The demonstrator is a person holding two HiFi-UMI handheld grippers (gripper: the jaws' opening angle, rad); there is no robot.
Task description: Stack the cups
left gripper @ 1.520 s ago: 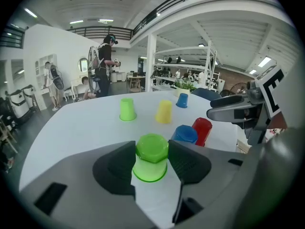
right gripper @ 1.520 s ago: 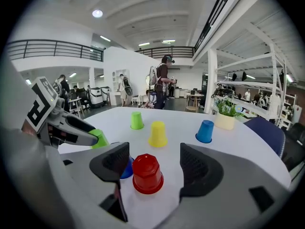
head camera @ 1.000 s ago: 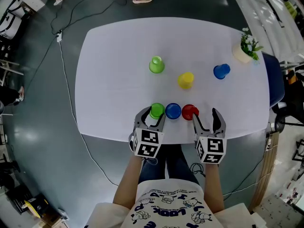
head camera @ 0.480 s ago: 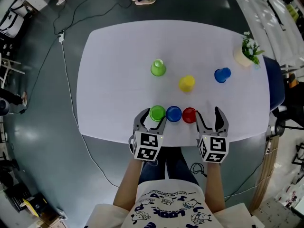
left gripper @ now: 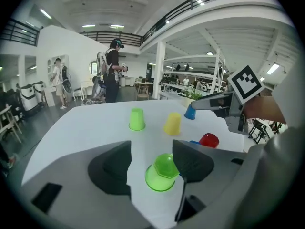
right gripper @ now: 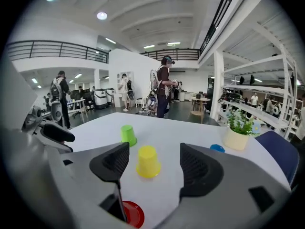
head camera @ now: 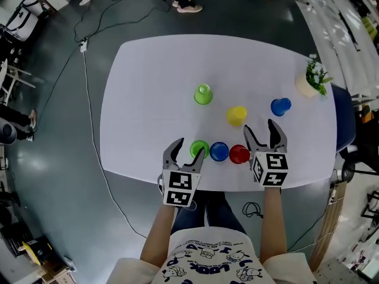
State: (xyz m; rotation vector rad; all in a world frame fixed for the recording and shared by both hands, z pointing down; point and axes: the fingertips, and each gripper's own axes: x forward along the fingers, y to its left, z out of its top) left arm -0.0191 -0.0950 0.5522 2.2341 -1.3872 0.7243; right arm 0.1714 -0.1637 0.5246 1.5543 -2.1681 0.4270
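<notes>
Three small cups stand upside down in a row at the table's near edge: green (head camera: 199, 149), blue (head camera: 219, 151) and red (head camera: 239, 154). Farther out stand a taller green cup (head camera: 202, 94), a yellow cup (head camera: 237, 115) and a blue cup (head camera: 280, 106). My left gripper (head camera: 189, 148) is open around the near green cup (left gripper: 162, 171), which sits close to its right jaw. My right gripper (head camera: 260, 128) is open and empty, just past the red cup (right gripper: 132, 213). The yellow cup (right gripper: 147, 161) lies ahead in line with its jaws.
A potted plant (head camera: 312, 78) stands at the table's (head camera: 148, 99) far right corner. A blue chair (head camera: 342, 108) is beside that edge. Cables run over the floor on the left. People stand beyond the far edge.
The right gripper has moved forward from beside the red cup towards the yellow cup. The left gripper's jaws have spread wider around the near green cup.
</notes>
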